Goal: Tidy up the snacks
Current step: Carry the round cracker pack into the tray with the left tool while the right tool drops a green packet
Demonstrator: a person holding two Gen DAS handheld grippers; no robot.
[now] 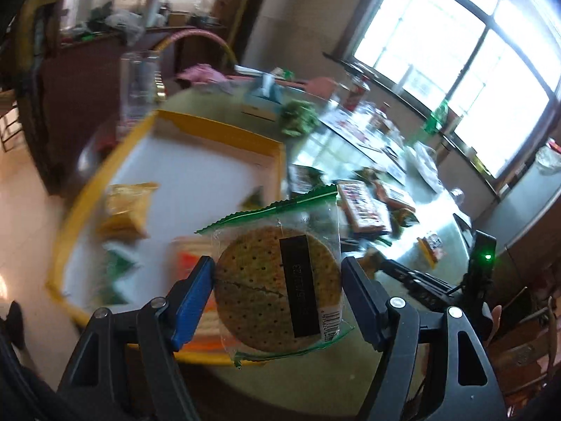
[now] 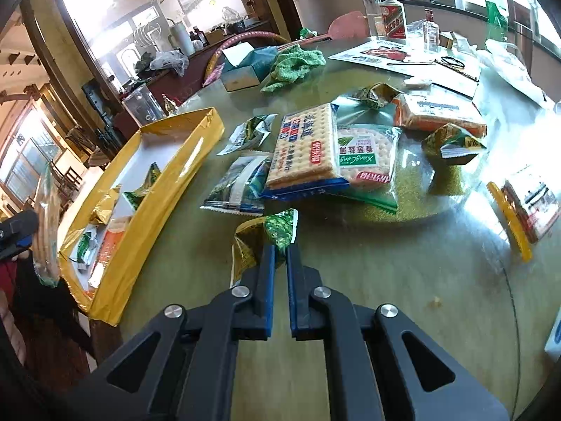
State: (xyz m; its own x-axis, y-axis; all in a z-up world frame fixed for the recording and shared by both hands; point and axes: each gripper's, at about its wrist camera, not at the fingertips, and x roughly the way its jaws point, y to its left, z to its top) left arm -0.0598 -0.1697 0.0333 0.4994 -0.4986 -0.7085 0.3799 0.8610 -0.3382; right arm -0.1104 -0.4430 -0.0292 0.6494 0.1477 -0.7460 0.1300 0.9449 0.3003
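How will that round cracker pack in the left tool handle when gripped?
The round cracker pack is probably fragile: one cracker already shows a crack. Its clear film looks slick, so it might slip. It's likely light, held at its edges by the left tool.

Daylight poured through a wide window behind the round glass-topped table. A dark wooden sideboard stood against the far wall, above a pale tiled floor.

Print readable on two cracker packs.
The round cracker pack on the tabletop reads "XiangLong", upside down; the round cracker packet has a black date strip, digits "23" legible, plus a barcode.
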